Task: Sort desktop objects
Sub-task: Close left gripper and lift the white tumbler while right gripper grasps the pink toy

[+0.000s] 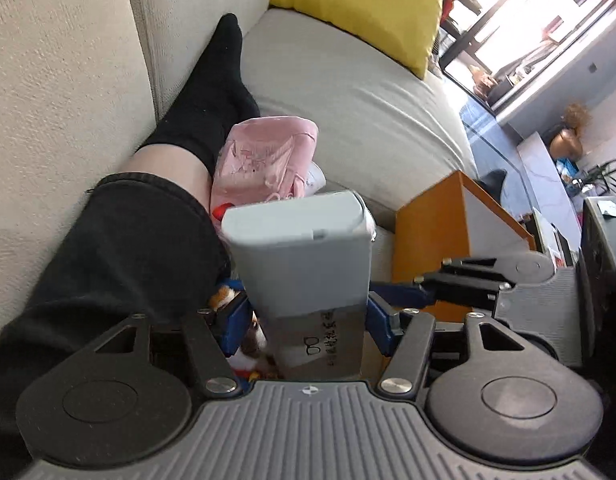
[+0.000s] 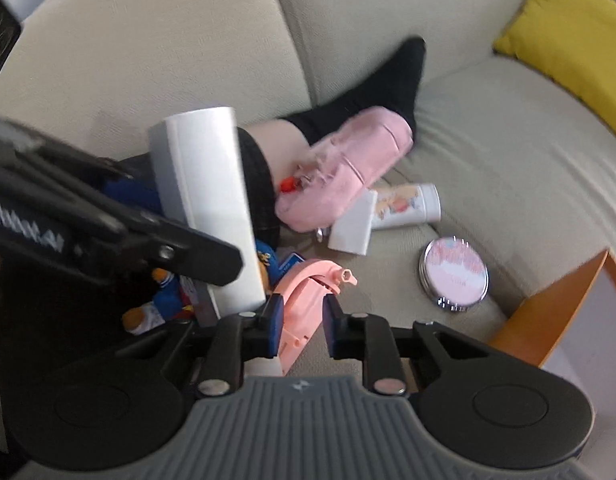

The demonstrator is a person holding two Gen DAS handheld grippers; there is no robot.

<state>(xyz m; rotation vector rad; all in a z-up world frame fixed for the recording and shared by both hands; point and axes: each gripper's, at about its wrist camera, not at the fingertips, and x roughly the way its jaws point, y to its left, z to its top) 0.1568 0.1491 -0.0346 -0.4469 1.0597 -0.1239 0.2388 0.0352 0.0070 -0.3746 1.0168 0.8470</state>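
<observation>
daylight glares through the window (image 1: 548, 20); the right wrist view is motion-blurred, both bending at edges.

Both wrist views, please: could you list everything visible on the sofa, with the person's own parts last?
White box: one, white and grey, held in the left gripper, lifted over the clutter.
Pink plastic gadget: one, between the jaws of the right gripper; contact unclear.
Pink pouch: one, lying beside the leg.
White tube: one, printed, right of the pouch.
Small white box: one, against the tube.
Round tin: one, silver with pink lid, on the seat.
Plush toy: one, blue and orange, under the held box.
Orange box: one, at the seat edge.
Yellow cushion: one, far end.
Sofa: beige.
Leg: black sock, dark trousers.
</observation>
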